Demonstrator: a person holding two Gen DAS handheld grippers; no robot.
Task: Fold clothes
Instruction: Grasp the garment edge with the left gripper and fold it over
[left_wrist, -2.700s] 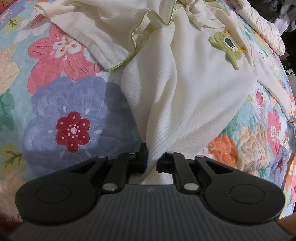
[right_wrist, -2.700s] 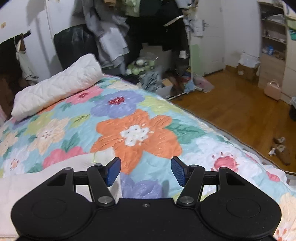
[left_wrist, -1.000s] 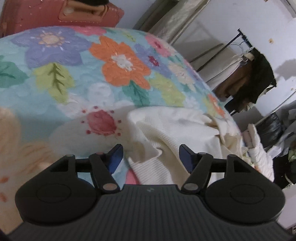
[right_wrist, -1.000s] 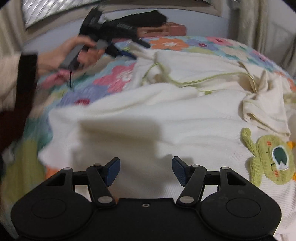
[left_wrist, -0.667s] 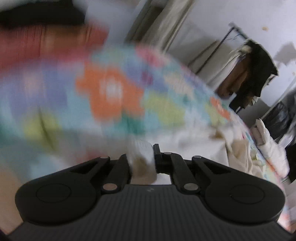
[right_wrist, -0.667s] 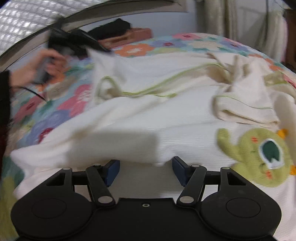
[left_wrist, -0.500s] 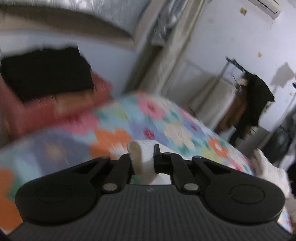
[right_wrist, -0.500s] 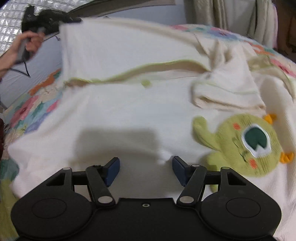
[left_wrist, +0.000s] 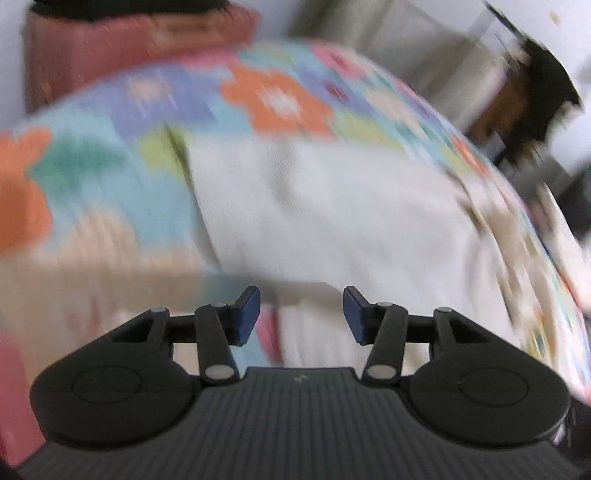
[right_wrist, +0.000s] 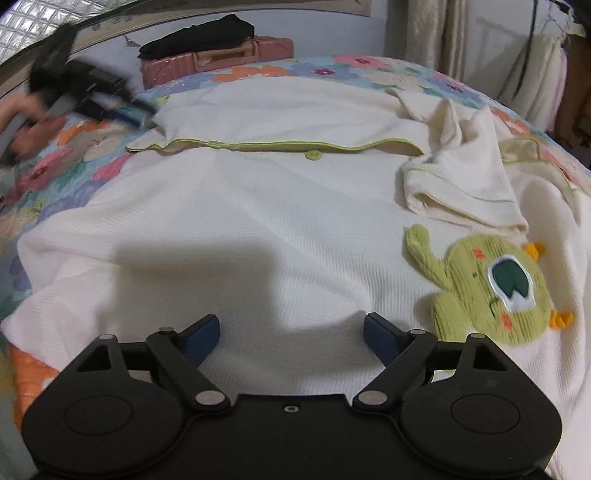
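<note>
Right tool (right_wrist: 291, 332) nearest, jaws spread wide and just opened further, nothing between them; it hangs low over the cream garment (right_wrist: 258, 229), pads clear of the cloth. The garment lies spread across the bed's floral quilt (right_wrist: 55, 166), front up, green-piped placket edge (right_wrist: 295, 147) running across it with one green button (right_wrist: 313, 155), frog patch (right_wrist: 491, 288) off to the right. A loose cream sleeve or flap (right_wrist: 461, 184) sits bunched above the frog, not yet laid flat. Left tool (left_wrist: 301, 314), seen from its own blurred camera, is released too: jaws have just parted, with no cloth in them, cream fabric (left_wrist: 332, 214) below and beyond. From the right view that same left tool (right_wrist: 92, 92) shows as a dark smear at the garment's far left corner, the person's hand (right_wrist: 22, 125) behind it. Judgement: early in the fold. One far panel looks turned over and let go; the bunched piece on the right and the main folds are yet to be done. Further back, a pink suitcase (right_wrist: 221, 59) against the wall with dark folded clothing (right_wrist: 199, 33) on top, curtains (right_wrist: 443, 37) at the far right. Nothing lies on the garment to block it; the crumpled flap is the main nuisance.
</note>
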